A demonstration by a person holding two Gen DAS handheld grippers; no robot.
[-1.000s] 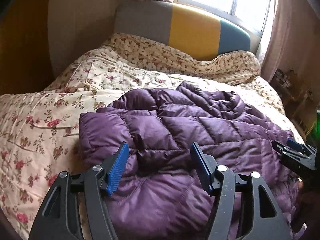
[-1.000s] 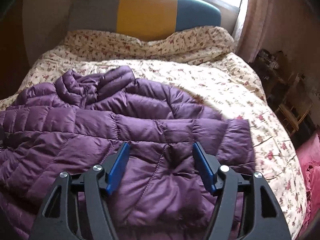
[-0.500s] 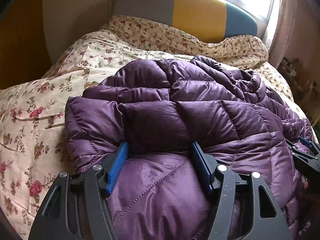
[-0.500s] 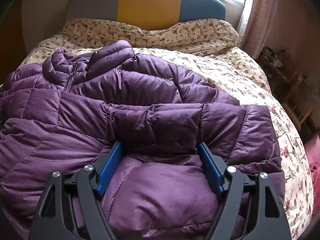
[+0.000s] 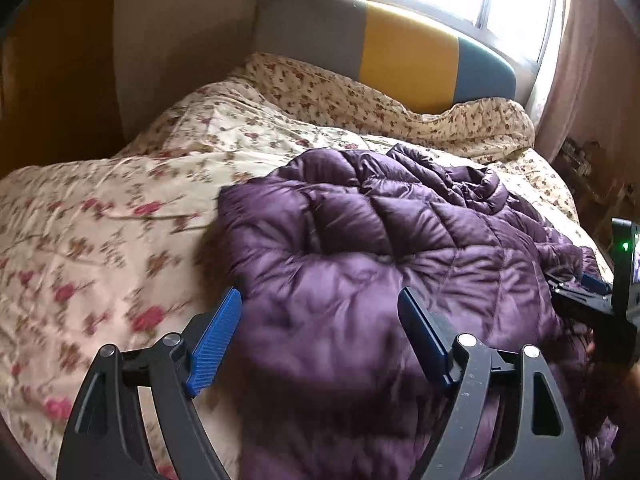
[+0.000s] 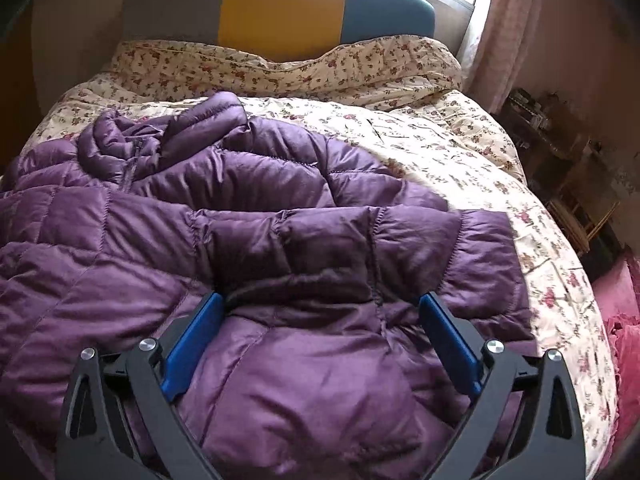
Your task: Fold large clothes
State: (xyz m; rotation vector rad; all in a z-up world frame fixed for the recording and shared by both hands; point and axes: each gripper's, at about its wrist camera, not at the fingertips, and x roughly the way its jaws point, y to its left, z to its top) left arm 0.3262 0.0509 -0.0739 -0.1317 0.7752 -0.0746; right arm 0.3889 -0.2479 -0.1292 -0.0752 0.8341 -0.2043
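Observation:
A purple quilted puffer jacket (image 5: 400, 240) lies on the floral bedspread (image 5: 100, 220), its near part folded up over its body. My left gripper (image 5: 320, 294) is over the jacket's left edge, jaws opening, with puffy fabric lying loose between the blue pads (image 5: 216, 336). My right gripper (image 6: 322, 296) is over the jacket (image 6: 280, 248) near its right edge, jaws opening wide, a fold bulging between the fingers (image 6: 448, 336) without being pinched. The collar and zip (image 6: 132, 160) lie at the far left. The right gripper (image 5: 580, 300) also shows at the left wrist view's right edge.
A grey, yellow and teal headboard (image 6: 280, 8) stands under a bright window with curtains (image 6: 508, 32). Bare bedspread (image 6: 460, 152) stretches beyond and right of the jacket. Dark furniture (image 6: 568, 168) and pink cloth (image 6: 624, 320) sit past the bed's right edge.
Both grippers carried the jacket's near part forward over its body, then their jaws widened. The left gripper has since drawn back and left, leaving the fold lying on the jacket.

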